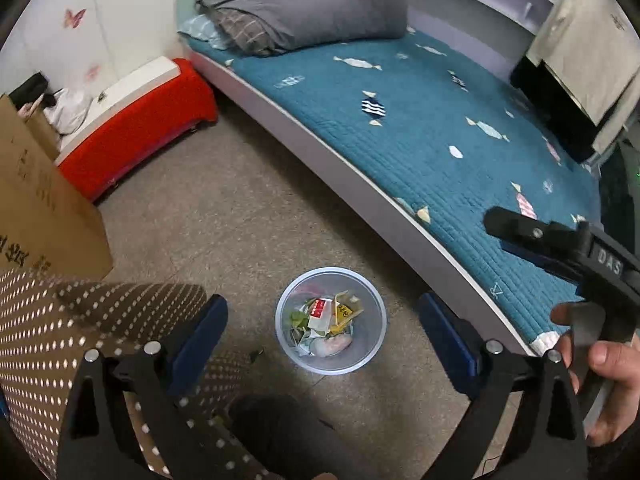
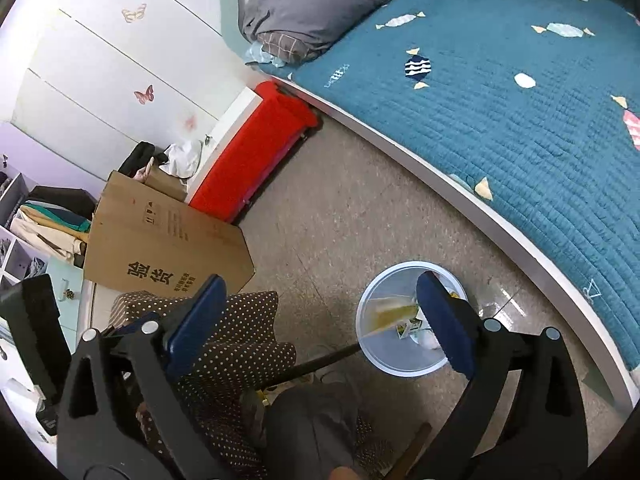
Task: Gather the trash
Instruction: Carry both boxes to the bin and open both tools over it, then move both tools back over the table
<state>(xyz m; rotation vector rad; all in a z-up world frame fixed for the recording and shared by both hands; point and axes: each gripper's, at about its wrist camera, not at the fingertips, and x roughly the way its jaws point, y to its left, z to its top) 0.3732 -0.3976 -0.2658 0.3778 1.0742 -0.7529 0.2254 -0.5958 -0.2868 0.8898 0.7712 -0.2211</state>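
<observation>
A pale round trash bin [image 1: 342, 365] stands on the floor beside the bed. Inside it lie several wrappers, among them a red-and-white packet [image 1: 318, 309] and a yellow one [image 1: 343, 312]. My left gripper [image 1: 324, 334] hangs above the bin, open, with nothing between its blue pads. In the right wrist view the bin [image 2: 400, 360] lies just behind the right pad, with a yellowish wrapper [image 2: 394, 312] in it. My right gripper [image 2: 320, 322] is open and holds nothing. One of its black fingers [image 1: 516, 226] shows at the right of the left wrist view, above a hand [image 1: 608, 360].
A bed with a teal quilt [image 1: 400, 128] and a grey duvet [image 1: 304, 8] runs along the right. A red-sided box [image 1: 136, 136] and a cardboard box [image 1: 36, 208] stand at the left wall. Brown dotted fabric [image 1: 80, 328] lies low at the left.
</observation>
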